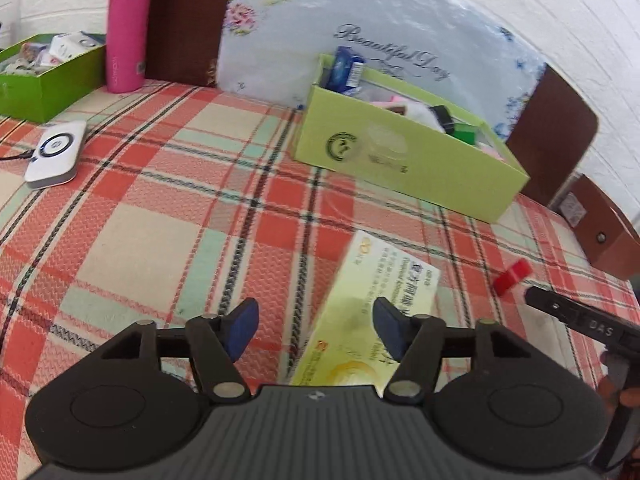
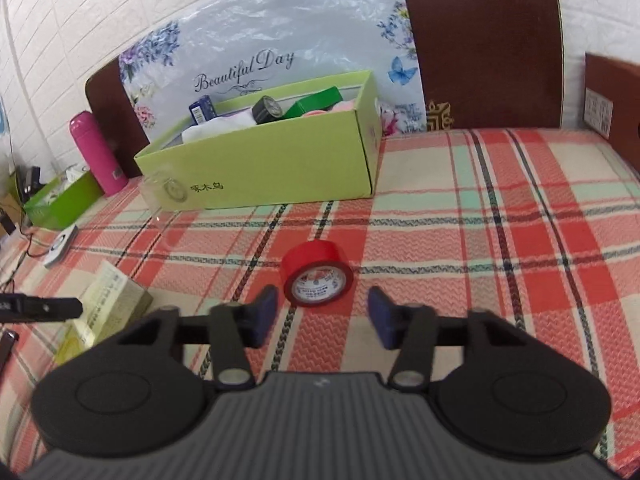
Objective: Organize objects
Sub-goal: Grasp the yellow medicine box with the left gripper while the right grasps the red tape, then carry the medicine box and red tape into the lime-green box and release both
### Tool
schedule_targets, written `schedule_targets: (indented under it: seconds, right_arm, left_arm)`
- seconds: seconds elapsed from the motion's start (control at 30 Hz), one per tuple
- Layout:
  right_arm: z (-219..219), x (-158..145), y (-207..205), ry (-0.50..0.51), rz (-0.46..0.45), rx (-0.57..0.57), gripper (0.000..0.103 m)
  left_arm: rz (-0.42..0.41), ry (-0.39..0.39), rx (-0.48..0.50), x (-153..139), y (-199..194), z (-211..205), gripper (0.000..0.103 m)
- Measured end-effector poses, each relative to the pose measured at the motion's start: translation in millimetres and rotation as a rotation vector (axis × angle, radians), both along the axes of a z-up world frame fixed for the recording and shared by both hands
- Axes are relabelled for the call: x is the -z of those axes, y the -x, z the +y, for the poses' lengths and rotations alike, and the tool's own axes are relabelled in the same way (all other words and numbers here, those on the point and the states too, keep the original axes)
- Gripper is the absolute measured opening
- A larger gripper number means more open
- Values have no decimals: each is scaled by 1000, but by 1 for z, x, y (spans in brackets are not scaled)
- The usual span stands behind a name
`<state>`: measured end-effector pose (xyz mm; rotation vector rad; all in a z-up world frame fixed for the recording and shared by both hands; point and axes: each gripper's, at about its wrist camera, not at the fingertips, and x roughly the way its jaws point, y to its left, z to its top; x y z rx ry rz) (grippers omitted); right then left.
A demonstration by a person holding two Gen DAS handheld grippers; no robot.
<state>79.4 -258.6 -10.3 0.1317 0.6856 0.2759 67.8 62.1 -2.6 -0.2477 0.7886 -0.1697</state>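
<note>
A pale yellow carton (image 1: 366, 308) lies on the plaid cloth under my open left gripper (image 1: 316, 326); its right finger is over the carton, the left over bare cloth. The carton also shows in the right wrist view (image 2: 108, 304). A red tape roll (image 2: 316, 278) lies just beyond my open, empty right gripper (image 2: 322, 316), and shows in the left wrist view (image 1: 512, 274). A light green open box (image 1: 404, 152) holding several items stands farther back, also in the right wrist view (image 2: 272, 160).
A pink bottle (image 1: 128, 30), a darker green box (image 1: 44, 76) of small items and a white device (image 1: 56, 154) with a cable sit at the far left. A clear glass (image 2: 158, 190) stands by the light green box. Brown chair backs (image 2: 480, 40) stand behind the table.
</note>
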Motion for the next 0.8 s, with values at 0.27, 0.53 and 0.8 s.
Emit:
schedule_targets:
  seconds: [0.27,0.53,0.8]
  right_arm:
    - [30,3,0,151,-81,-35,83]
    - [32,14,-17,176,-75,-4,79]
    - [27,20,-19,150,-52,1,47]
  left_arm:
    - [-16,-165,130,9,12,-44,78]
    - [16,-172,116,22,10,-42,78]
    - [7,-148,100,19,8,-44,75]
